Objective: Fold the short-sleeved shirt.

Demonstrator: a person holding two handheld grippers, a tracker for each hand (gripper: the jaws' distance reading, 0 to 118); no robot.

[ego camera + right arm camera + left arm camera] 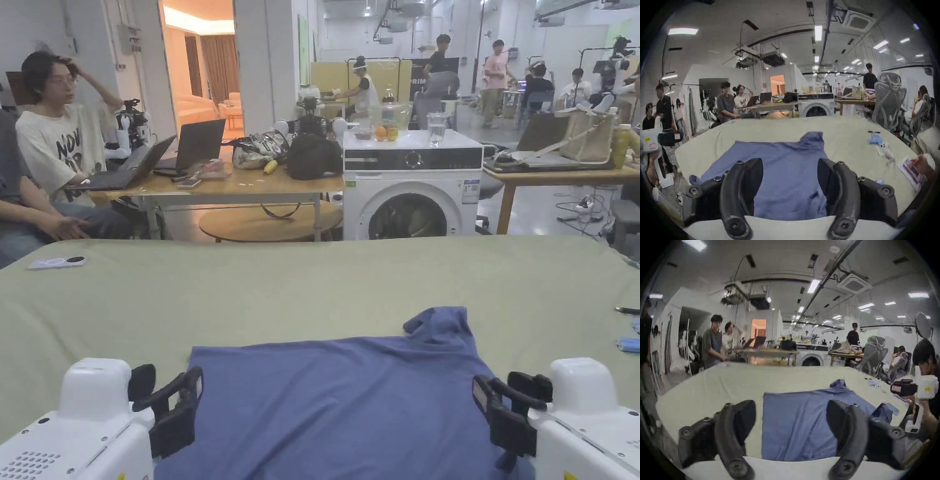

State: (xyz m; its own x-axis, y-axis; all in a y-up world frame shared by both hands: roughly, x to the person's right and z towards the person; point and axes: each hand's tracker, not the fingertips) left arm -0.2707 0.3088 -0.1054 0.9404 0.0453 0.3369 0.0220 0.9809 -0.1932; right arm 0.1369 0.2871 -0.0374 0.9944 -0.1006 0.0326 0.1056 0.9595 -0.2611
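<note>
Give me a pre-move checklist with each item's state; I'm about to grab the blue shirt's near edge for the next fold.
1. Left gripper open, at shirt's left edge: ok.
2. Right gripper open, at the right edge: ok.
3. Blue shirt lying flat on the green table cover: ok.
4. Far sleeve smoothed: not ok, bunched.
5. Near hem straight: cannot tell.
</note>
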